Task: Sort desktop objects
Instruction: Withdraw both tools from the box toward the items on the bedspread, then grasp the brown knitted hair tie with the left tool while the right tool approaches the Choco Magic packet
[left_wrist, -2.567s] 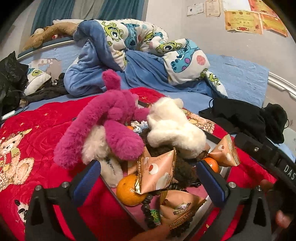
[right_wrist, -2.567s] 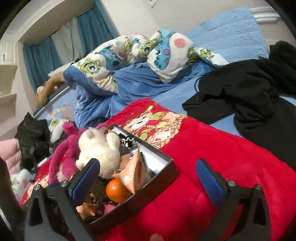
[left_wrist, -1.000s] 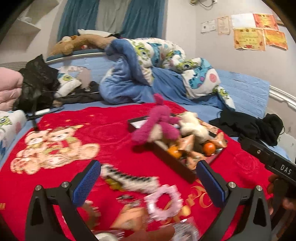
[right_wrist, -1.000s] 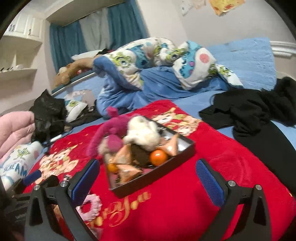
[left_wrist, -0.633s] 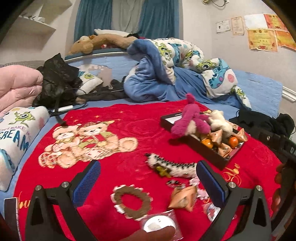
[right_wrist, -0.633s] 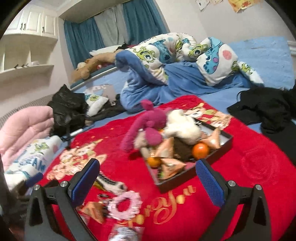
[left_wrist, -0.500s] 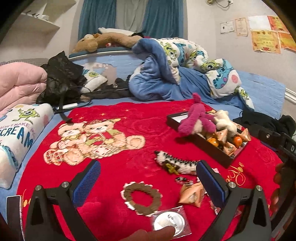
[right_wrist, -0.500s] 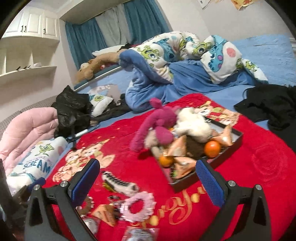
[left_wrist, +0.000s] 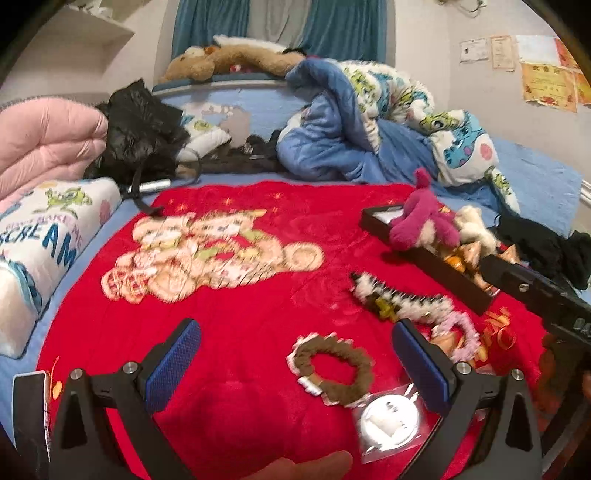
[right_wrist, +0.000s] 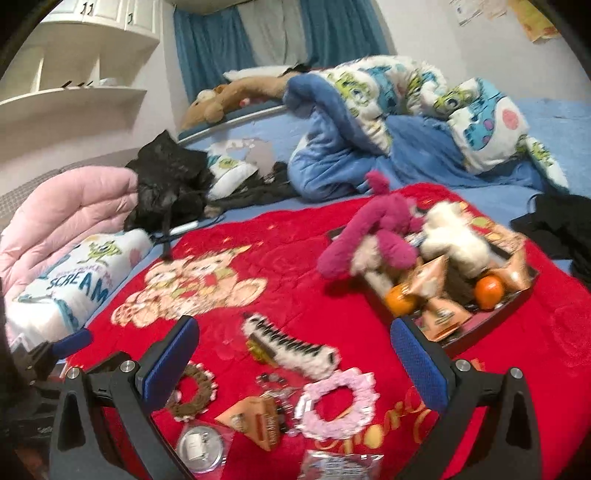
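Red blanket (left_wrist: 240, 325) covers the bed. Black tray (right_wrist: 491, 325) at right, heaped with plush toys, oranges, snack packets. Loose beside it: striped fuzzy clip (right_wrist: 291, 347), pink scrunchie (right_wrist: 336, 402), brown scrunchie (left_wrist: 332, 369), possibly a bagged badge (left_wrist: 389, 419). Left gripper (left_wrist: 295, 354) and right gripper (right_wrist: 295, 354): both spread wide, empty.

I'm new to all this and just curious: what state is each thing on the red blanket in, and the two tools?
Left tool: open, empty.
Right tool: open, empty.
Black tray: heaped full.
Pink plush toy: draped over the tray's edge.
Brown scrunchie: loose on the blanket.
Pink scrunchie: loose on the blanket.
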